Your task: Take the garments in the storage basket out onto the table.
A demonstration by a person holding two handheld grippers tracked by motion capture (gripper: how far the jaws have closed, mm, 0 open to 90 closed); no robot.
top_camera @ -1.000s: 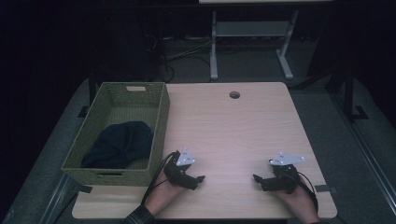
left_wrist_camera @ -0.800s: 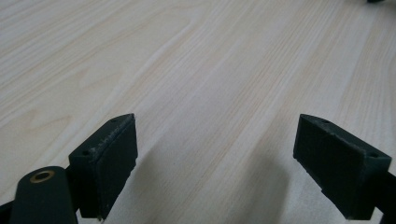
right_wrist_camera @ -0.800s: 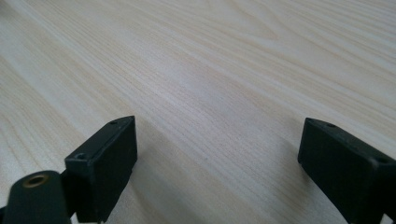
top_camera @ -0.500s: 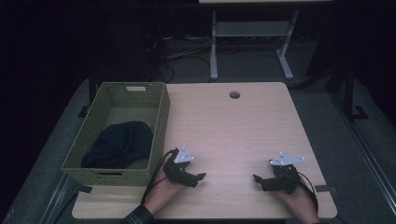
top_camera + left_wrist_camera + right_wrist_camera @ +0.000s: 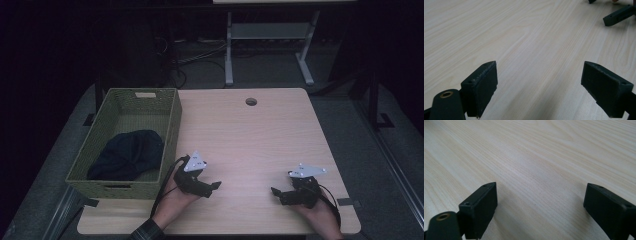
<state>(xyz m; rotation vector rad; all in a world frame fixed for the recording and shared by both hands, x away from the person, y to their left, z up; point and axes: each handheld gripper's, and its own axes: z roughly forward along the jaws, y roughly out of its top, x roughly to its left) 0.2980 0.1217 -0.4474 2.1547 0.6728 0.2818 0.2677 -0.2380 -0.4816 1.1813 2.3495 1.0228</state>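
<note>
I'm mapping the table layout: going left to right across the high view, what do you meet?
Green woven basket holding a dark cloth → left gripper → right gripper.

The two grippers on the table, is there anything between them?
No. Between the left gripper and right gripper, the high view shows bare table.

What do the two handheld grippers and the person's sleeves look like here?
Both the left gripper and the right gripper are black, each topped by a grey three-cornered plate and trailing a black cable. Their tongs end in flat, blocky black pads. A dark plaid sleeve cuff shows at the left forearm.
</note>
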